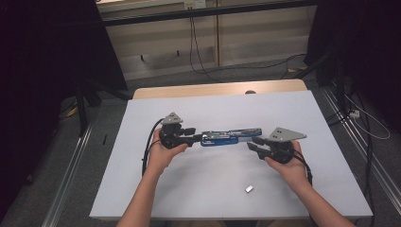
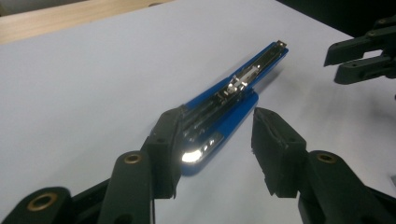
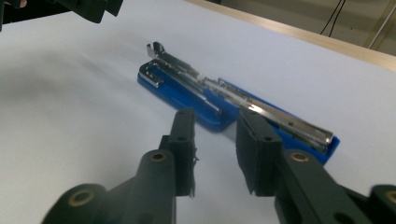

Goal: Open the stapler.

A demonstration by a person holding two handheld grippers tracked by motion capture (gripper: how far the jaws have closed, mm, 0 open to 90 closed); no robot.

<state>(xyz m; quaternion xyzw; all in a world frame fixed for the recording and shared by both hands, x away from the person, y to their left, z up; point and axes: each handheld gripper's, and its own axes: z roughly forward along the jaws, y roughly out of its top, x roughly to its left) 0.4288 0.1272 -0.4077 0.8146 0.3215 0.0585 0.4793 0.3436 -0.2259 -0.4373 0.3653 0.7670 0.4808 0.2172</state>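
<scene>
Both grippers look let go right now: the left gripper (image 2: 215,144) has its jaws apart with the near end of the blue plastic stapler with its shiny metal staple track swung open flat (image 2: 233,95) between them, one pad maybe brushing it, I can't tell. The right gripper (image 3: 215,140) is spread too, just short of the other end. The stapler lies mid-table on the white table sheet (image 1: 213,184). A small silvery strip of staples (image 1: 249,188) sits near the front edge. I'd guess loading is next, so one gripper needs to fetch that strip.
</scene>
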